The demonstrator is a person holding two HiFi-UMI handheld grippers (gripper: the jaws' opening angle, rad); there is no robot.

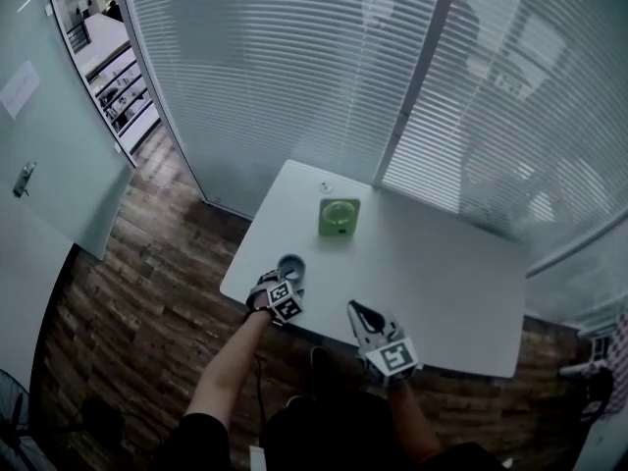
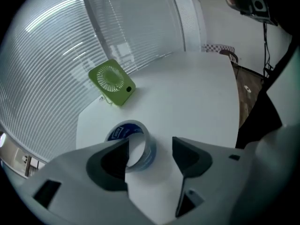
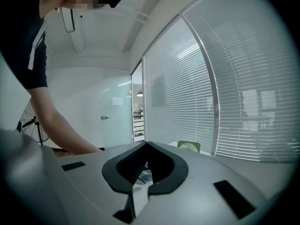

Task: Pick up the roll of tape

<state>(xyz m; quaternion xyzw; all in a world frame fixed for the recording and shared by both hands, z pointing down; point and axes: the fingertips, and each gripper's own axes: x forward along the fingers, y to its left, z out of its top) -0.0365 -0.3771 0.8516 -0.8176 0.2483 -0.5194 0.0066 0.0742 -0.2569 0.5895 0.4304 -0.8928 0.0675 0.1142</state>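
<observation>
Hovering wide open just above the table, the left gripper (image 2: 150, 150) is holding nothing. Its jaws are standing well apart in the lower middle of the left gripper view. The roll of tape (image 2: 133, 142) is lying flat on the white table (image 2: 201, 93) right in front of them. The jaw at frame left is overlapping the roll's near edge, and the other jaw is sitting clear to the right of it, so the roll's right-hand wall is lying roughly in the gap. Whether either jaw is touching the tape I cannot tell.

The right gripper (image 3: 145, 146) is idling with its jaws brought together at the tips and nothing gripped between them.

Judging from this, the lining-up before the grasp is the step in hand, and the pickup is not yet made. The next move is probably calling for a small drop, with one jaw going into the core and the other outside the wall, then a firm squeeze and a straight lift.

No container is showing anywhere. The roll's core is framing only bare table. A green fan (image 2: 111, 82) is standing well apart from the roll, in the upper left of that view.
</observation>
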